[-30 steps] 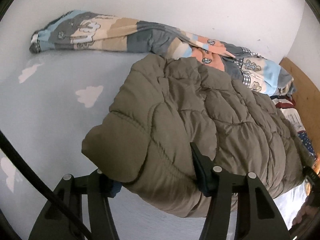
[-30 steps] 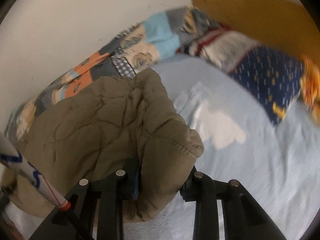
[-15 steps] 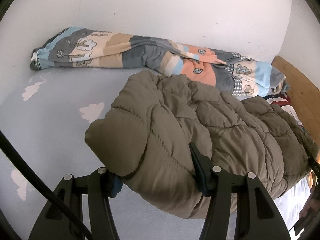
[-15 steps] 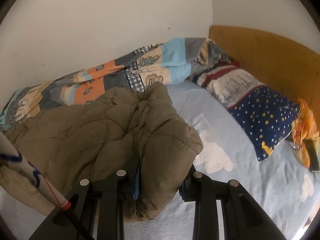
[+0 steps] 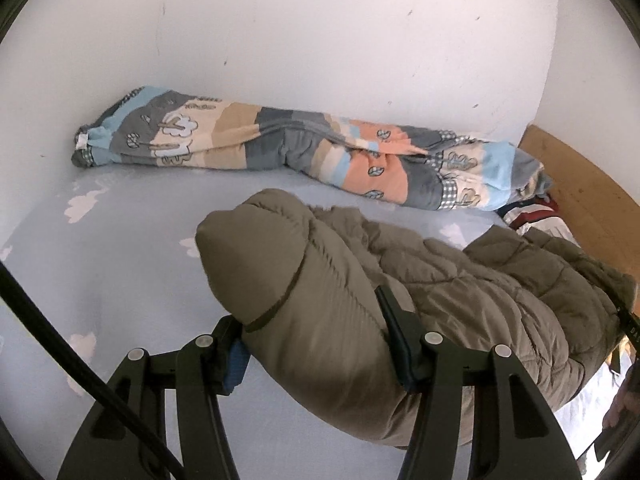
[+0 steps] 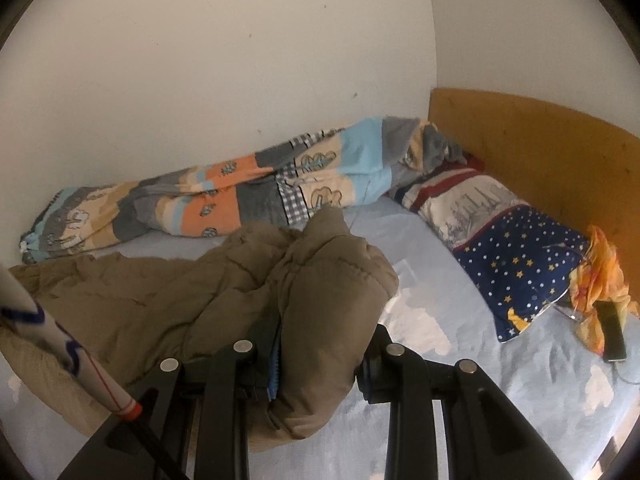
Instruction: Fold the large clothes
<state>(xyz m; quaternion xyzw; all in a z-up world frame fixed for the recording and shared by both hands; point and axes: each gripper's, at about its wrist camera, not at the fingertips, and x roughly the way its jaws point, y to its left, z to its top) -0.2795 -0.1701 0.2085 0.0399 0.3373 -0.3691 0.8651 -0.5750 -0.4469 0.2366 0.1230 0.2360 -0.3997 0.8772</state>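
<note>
An olive-brown quilted jacket (image 5: 480,280) hangs between my two grippers above a pale blue bed sheet with white clouds (image 5: 120,260). My left gripper (image 5: 316,320) is shut on one thick padded end of the jacket. My right gripper (image 6: 324,340) is shut on the other end of the jacket (image 6: 328,292), whose bulk sags to the left in that view. The pads are mostly hidden by the fabric.
A rolled patchwork quilt (image 5: 300,152) lies along the white wall, also in the right wrist view (image 6: 240,200). A star-print pillow (image 6: 516,264), an orange cloth (image 6: 600,276) and a dark phone (image 6: 614,330) lie by the wooden headboard (image 6: 540,148).
Both grippers have drawn back and up with the jacket, away from the wall. The quilt now sits further off and more bare sheet shows between it and the jacket.
</note>
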